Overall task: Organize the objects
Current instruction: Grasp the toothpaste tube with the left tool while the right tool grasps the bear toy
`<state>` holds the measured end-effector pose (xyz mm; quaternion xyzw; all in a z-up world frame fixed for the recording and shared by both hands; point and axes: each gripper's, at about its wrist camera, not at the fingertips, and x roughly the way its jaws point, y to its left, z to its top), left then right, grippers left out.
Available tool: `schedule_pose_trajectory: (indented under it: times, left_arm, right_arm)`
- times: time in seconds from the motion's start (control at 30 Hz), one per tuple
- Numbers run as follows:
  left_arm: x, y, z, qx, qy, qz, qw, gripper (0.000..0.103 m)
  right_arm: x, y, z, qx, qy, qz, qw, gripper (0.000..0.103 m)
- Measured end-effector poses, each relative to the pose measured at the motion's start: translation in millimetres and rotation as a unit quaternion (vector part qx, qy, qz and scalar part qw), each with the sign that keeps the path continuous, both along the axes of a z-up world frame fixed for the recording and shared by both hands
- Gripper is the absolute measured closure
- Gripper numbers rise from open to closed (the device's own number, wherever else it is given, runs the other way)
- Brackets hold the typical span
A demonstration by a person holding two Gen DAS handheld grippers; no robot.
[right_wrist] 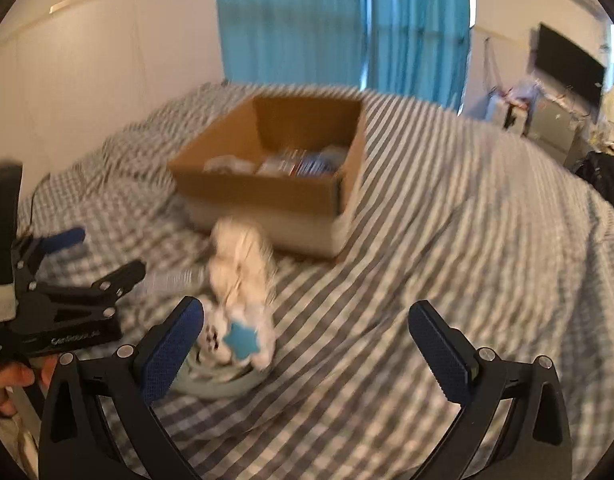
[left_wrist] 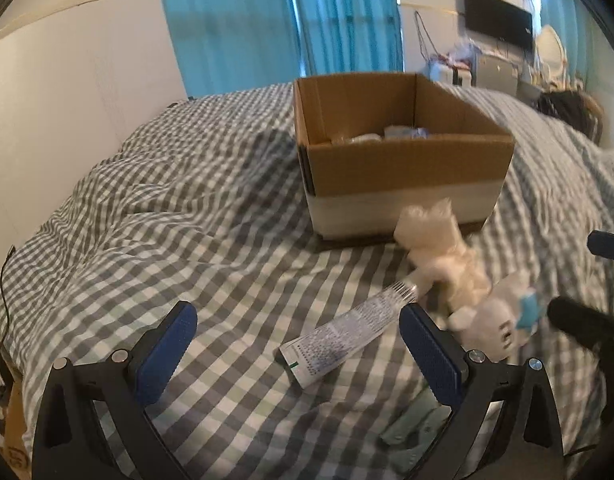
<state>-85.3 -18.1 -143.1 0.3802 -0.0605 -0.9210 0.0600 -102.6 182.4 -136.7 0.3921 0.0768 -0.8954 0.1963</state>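
Note:
An open cardboard box (left_wrist: 403, 168) with a few items inside stands on the checked bed; it also shows in the right wrist view (right_wrist: 267, 192). In front of it lies a white plush toy (left_wrist: 447, 264) with a blue star, seen blurred in the right wrist view (right_wrist: 243, 272). A white tube (left_wrist: 347, 336) lies between my left gripper's (left_wrist: 297, 328) open fingers, a little ahead of them. My right gripper (right_wrist: 307, 328) is open and empty, with the plush toy by its left finger. The left gripper also shows in the right wrist view (right_wrist: 95, 256).
The grey-and-white checked duvet (left_wrist: 167, 208) covers the bed. A pale green flat item (left_wrist: 419, 428) lies under the left gripper's right finger, and a round pale item (right_wrist: 219, 380) lies under the plush. Blue curtains, a white wall and a cluttered desk with a monitor (left_wrist: 499, 24) stand behind.

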Motion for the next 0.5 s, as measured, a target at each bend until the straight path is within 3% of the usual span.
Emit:
schedule_pose_trajectory:
  times: [0.23,0.3,0.4,0.43,0.47,0.5]
  left_arm:
    - [-11,-10,-19,0.026,-0.029,-0.038,0.9985,0.001]
    - [-13,-9,-22,0.033,-0.038,-0.048,0.9976,0.006]
    - [-18,-6,-28,0.035,-0.054,-0.060,0.9961,0.011]
    - [-19,-5,-31,0.035,-0.060,-0.064,0.9955,0.012]
    - [-21,-4,-33,0.035,-0.066,-0.067,0.9950,0.014]
    - [-22,-2,-34,0.035,-0.070,-0.070,0.9945,0.015]
  right_arm:
    - [-11,-30,-36,0.024,-0.054,0.031,0.998,0.000]
    - [-17,-37,-41,0.026,-0.064,0.028,0.997,0.002]
    - [-23,-42,-44,0.015,-0.083,0.034,0.996,0.016]
    - [-24,-42,-45,0.014,-0.087,0.036,0.995,0.023]
    - [-24,-43,-46,0.016,-0.091,0.038,0.995,0.038]
    - [-24,-42,-46,0.018,-0.092,0.037,0.995,0.040]
